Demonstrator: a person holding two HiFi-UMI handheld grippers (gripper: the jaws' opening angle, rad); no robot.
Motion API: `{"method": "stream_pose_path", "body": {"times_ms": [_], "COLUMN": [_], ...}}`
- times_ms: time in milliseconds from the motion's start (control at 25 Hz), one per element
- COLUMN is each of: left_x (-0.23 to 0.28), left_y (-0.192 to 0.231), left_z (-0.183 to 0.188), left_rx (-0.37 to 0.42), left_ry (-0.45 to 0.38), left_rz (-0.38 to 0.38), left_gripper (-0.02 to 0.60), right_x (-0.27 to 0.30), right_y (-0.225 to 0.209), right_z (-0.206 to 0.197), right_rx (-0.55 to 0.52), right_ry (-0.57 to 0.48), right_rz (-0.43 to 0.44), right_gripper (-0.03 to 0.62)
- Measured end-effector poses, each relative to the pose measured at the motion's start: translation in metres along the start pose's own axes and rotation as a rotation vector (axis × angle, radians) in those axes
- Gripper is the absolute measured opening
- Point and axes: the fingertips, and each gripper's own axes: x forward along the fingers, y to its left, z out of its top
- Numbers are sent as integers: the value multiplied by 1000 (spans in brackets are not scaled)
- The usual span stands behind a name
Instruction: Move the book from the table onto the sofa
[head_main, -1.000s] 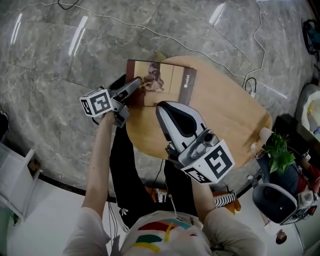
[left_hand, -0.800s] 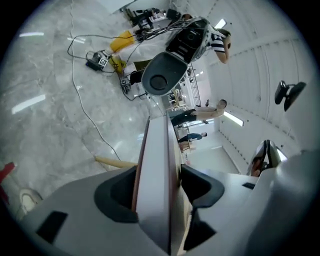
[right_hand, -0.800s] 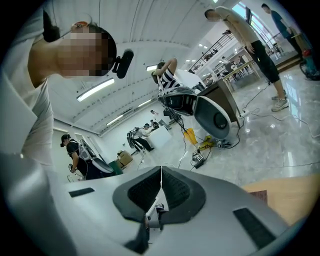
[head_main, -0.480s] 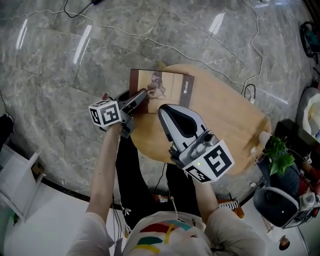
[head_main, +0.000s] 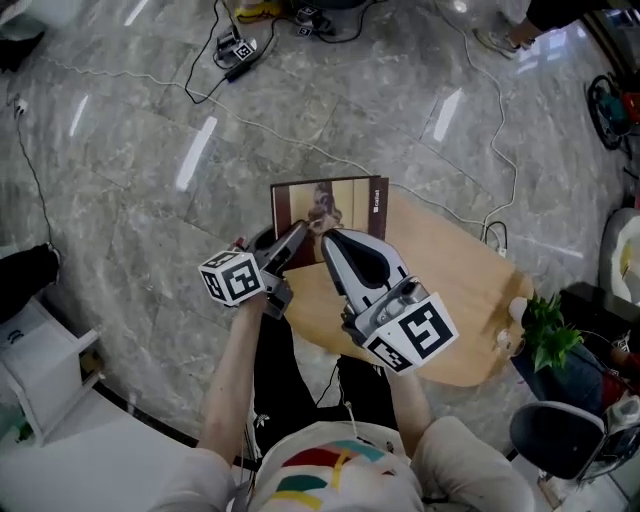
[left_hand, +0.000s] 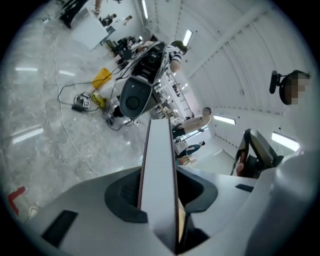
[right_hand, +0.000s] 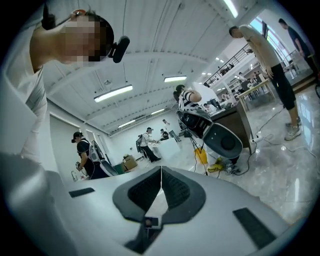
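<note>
Above the table's (head_main: 445, 290) far edge, my left claw (head_main: 300, 232), jaws just closing, pinches the book (head_main: 330, 205): tan picture cover, maroon band, white pages edge-on; my right claw's (head_main: 335, 240) jaws meet

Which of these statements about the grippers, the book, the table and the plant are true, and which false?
1. The left gripper holds the book. True; its jaws have just been closing onto it.
2. The right gripper's jaws stand wide apart. False: they are together, nothing between them.
3. A green plant stands beside the table. True.
4. The table has a glass top. False: it is wooden and rounded.
</note>
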Motion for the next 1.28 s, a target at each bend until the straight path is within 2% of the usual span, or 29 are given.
{"method": "stream_pose_path", "body": {"times_ms": [160, 240, 480, 560, 720, 840, 920, 1120, 1280], "left_x": [-25, -40, -101, -125, -165, -184, -195, -201, -222], "left_y": [-87, -136, -281, -322, -382, -415, -431, -454, -457], "left_z": [53, 80, 146, 148, 137, 131, 121, 85, 70], "left_rx": [184, 317, 756, 867, 1046, 1141, 1172, 1176, 1160], "left_ry": [-159, -239, -479, -578, -752, -851, -906, -974, -992], "left_rz": [40, 69, 138, 199, 383, 464, 501, 522, 560], "left_gripper": [153, 153, 153, 153, 153, 155, 155, 155, 155], "right_x": [-29, -43, -73, -88, -120, -138, -149, -171, -167], "right_y": [22, 30, 69, 79, 97, 108, 112, 107, 131], "right_z": [61, 94, 181, 195, 209, 210, 199, 176, 176], "right_rx": [-101, -156, -263, -304, -341, -341, -341, -338, -348], "right_ry": [-60, -106, -282, -317, -357, -382, -370, -327, -330], "right_rz": [-25, -48, -42, -68, -80, -59, -49, -12, 72], "right_gripper": [14, 14, 14, 14, 14, 14, 14, 14, 14]}}
